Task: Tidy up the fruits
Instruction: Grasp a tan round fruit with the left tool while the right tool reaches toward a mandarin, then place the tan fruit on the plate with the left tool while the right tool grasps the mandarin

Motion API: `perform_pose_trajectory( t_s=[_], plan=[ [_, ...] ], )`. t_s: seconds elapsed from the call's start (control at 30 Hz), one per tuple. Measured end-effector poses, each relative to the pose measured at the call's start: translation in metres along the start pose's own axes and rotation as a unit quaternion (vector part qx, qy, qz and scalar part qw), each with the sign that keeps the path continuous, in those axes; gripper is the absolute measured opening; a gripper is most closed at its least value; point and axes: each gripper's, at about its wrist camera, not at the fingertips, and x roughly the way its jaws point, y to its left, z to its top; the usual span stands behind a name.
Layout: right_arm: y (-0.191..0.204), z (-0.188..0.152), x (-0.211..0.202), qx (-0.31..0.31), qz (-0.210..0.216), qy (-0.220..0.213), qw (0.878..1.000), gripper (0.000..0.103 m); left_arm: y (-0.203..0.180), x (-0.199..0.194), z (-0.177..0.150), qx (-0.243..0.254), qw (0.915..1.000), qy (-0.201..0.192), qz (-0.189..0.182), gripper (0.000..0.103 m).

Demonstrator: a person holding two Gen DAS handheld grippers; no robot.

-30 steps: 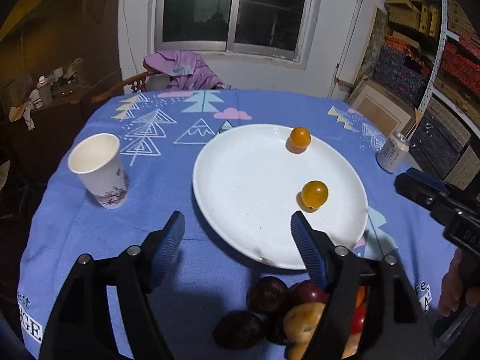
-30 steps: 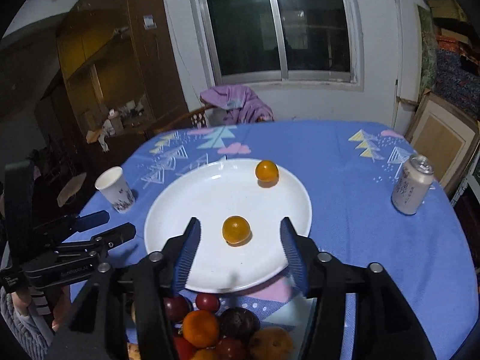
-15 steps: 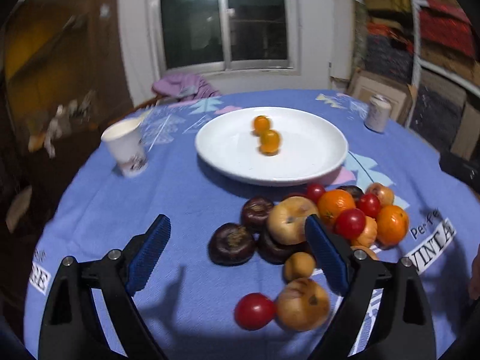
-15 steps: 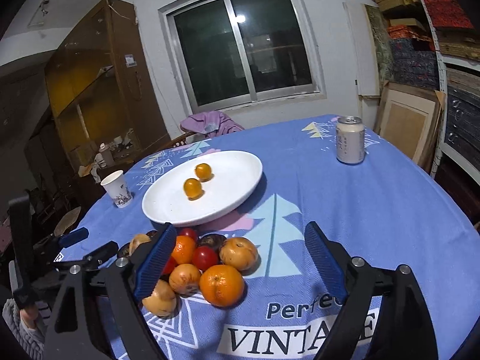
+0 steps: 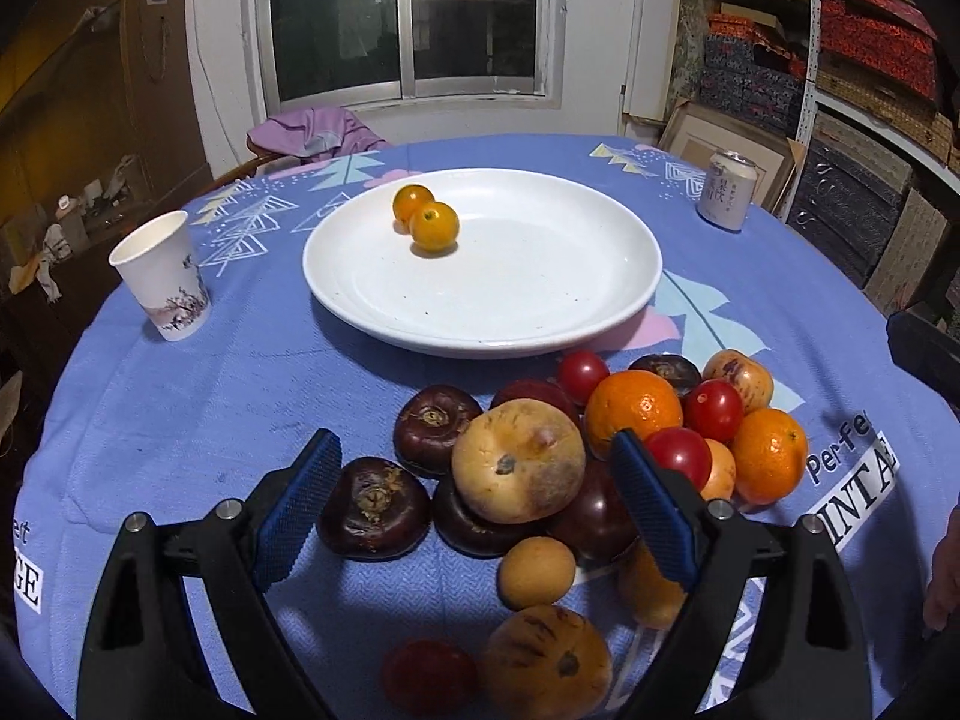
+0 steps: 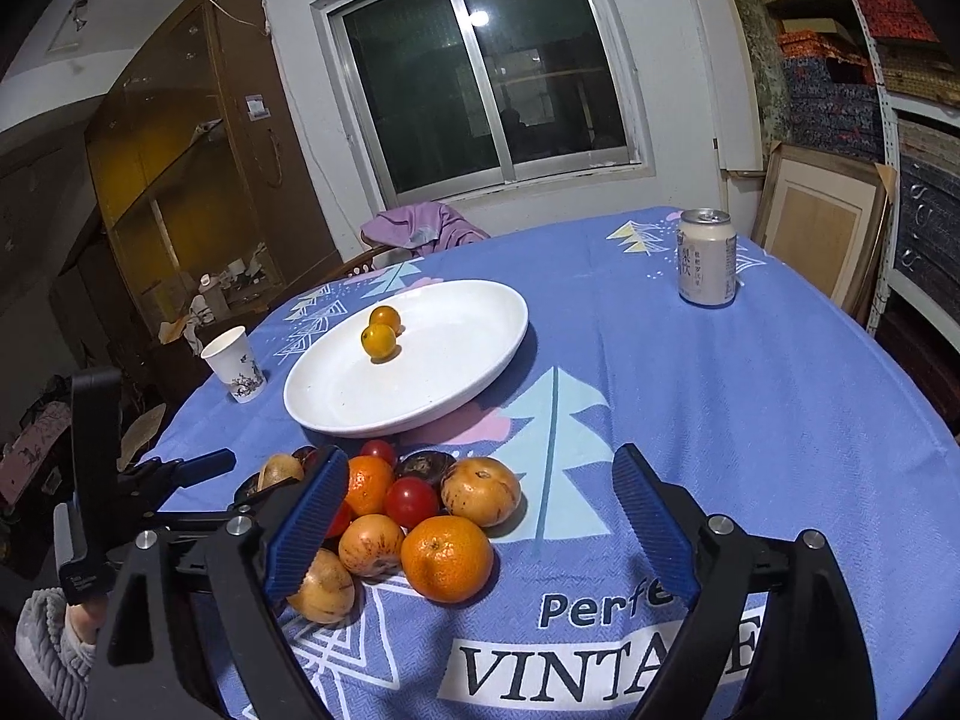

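Note:
A white plate (image 5: 540, 312) holds two small yellow-orange fruits (image 5: 433, 227); it also shows in the right wrist view (image 6: 480, 360). A pile of mixed fruit lies on the blue cloth in front of it: dark purple fruits (image 5: 373, 507), a tan fruit (image 5: 519, 461), oranges (image 5: 635, 405) and red tomatoes (image 5: 714, 410). My left gripper (image 5: 474, 513) is open and empty, its jaws straddling the near side of the pile. My right gripper (image 6: 480, 531) is open and empty, with an orange (image 6: 447, 558) and other fruits between its jaws.
A paper cup (image 5: 161, 276) stands left of the plate. A drink can (image 5: 727, 191) stands at the far right, also in the right wrist view (image 6: 707, 257). The round table drops off on all sides. A chair with purple cloth (image 5: 312, 131) stands behind.
Both grippers have pulled back from over the plate toward the near side of the table and lowered. The fruit pile now lies between their jaws. Both stay open and empty.

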Motion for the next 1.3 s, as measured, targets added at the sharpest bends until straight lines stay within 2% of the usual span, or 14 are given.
perform_pose_trajectory(
  t_s=[0.1,0.17,0.33,0.47,0.53,0.7,0.8,0.97,1.1,1.2,1.27,1.3],
  plan=[
    [0.0,-0.001,0.0,0.0,0.0,0.0,1.0,0.09,-0.001,-0.001,-0.001,0.003,0.9999,-0.006,-0.01,0.083],
    [0.0,-0.001,0.0,-0.001,-0.002,0.002,1.0,0.09,-0.003,-0.001,-0.001,0.011,0.9997,-0.007,-0.018,0.073],
    [0.0,-0.002,0.002,-0.004,-0.006,0.007,1.0,0.091,-0.004,0.003,-0.003,0.014,0.9996,-0.004,-0.025,0.069],
    [0.002,-0.004,0.006,-0.008,-0.007,0.015,1.0,0.091,0.001,0.007,-0.002,0.004,0.9985,0.005,-0.054,0.05],
    [0.004,-0.007,0.008,-0.013,-0.009,0.021,1.0,0.091,0.002,0.008,-0.002,0.0,0.9981,0.007,-0.061,0.045],
    [0.009,-0.009,0.014,-0.026,-0.009,0.033,0.999,0.091,0.007,0.008,-0.001,-0.014,0.9971,0.008,-0.074,0.044],
    [0.012,-0.013,0.018,-0.034,-0.004,0.047,0.998,0.091,0.016,0.0,0.0,-0.023,0.9981,-0.003,-0.058,0.044],
    [0.02,-0.026,0.02,-0.055,-0.011,0.061,0.997,0.09,0.048,-0.024,0.001,-0.069,0.9969,-0.034,-0.016,0.044],
    [0.033,-0.039,0.028,-0.098,-0.033,0.081,0.991,0.089,0.065,-0.028,0.002,-0.102,0.9941,-0.033,-0.014,0.044],
    [0.031,-0.04,0.037,-0.097,-0.036,0.101,0.989,0.076,0.062,-0.029,0.001,-0.096,0.9948,-0.033,-0.013,0.044],
    [0.025,-0.04,0.042,-0.081,-0.032,0.115,0.99,0.063,0.057,-0.03,0.001,-0.085,0.9956,-0.037,-0.011,0.044],
    [0.021,-0.04,0.044,-0.071,-0.028,0.121,0.99,0.062,0.055,-0.031,0.001,-0.081,0.996,-0.038,-0.01,0.045]
  ],
)
